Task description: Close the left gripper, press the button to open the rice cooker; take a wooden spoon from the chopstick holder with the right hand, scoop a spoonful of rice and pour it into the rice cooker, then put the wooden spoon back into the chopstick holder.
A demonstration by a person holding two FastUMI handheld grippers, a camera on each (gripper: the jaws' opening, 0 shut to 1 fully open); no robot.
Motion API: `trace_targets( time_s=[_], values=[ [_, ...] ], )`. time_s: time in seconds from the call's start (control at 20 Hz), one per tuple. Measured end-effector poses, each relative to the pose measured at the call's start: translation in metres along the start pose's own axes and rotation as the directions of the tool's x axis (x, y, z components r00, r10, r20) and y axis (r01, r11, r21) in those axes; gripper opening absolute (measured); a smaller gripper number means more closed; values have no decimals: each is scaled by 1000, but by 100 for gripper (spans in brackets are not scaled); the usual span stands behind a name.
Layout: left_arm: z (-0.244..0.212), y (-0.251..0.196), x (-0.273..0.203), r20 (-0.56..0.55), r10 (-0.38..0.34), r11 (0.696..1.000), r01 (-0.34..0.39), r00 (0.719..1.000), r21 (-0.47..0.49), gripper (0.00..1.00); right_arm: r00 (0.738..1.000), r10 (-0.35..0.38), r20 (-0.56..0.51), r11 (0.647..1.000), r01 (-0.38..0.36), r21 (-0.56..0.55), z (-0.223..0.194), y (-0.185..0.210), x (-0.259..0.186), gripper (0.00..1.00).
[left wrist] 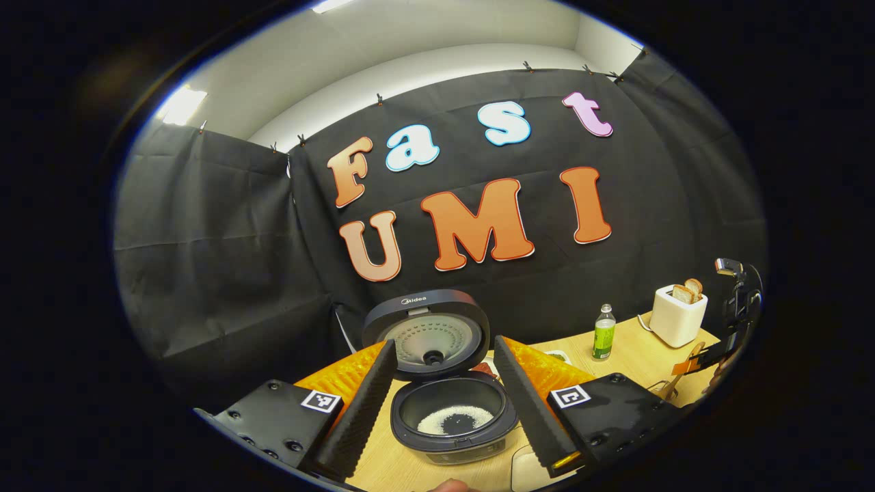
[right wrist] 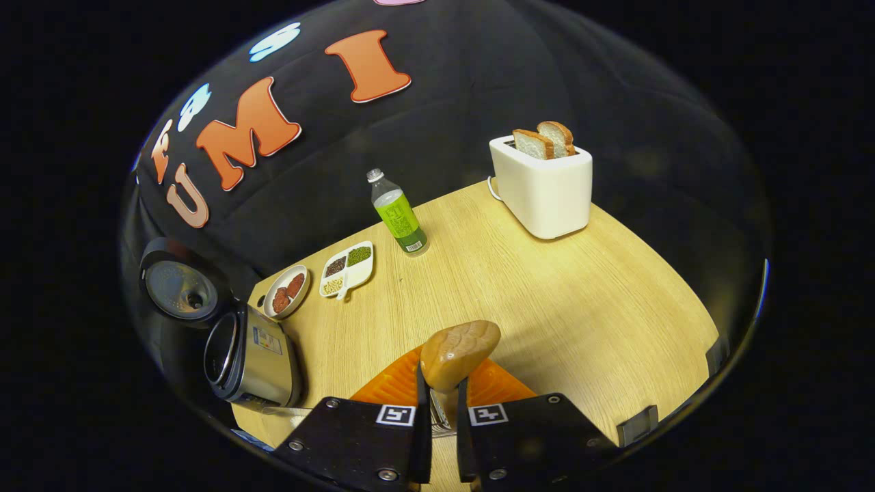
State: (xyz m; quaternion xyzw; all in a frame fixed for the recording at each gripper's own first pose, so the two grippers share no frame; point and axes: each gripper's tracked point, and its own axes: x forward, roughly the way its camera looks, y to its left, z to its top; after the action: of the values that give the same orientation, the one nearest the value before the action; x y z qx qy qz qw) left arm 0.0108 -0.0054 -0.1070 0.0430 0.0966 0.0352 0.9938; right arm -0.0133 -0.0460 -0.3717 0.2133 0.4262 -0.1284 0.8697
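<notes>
Two tools are at work. Left tool (left wrist: pixel 444 403) hangs with its jaws spread wide above the rice cooker (left wrist: pixel 453 417), whose lid stands up and whose pot holds some white rice. Right tool (right wrist: pixel 441 417) is clamped narrow on the wooden spoon (right wrist: pixel 456 352), bowl up, over the tabletop (right wrist: pixel 547 294); the chopstick holder is probably beneath it, mostly hidden. A toaster (right wrist: pixel 543 184) stands well apart.

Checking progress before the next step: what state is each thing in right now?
Black rice cooker: lid up, white rice inside.
Wooden spoon: clamped, bowl empty.
Right gripper: shut on spoon.
Left gripper: open.
White toaster: two bread slices raised.
Green-labelled bottle: upright, capped.
</notes>
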Motion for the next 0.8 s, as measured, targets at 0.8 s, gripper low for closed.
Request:
trace_targets(
  time_s=[0.8],
  values=[
    [-17, 39, 21, -14, -36, 999, 35, 999, -28, 95, 972, 160, 173, 986, -166, 22, 44, 86, -99, 13]
  ],
)
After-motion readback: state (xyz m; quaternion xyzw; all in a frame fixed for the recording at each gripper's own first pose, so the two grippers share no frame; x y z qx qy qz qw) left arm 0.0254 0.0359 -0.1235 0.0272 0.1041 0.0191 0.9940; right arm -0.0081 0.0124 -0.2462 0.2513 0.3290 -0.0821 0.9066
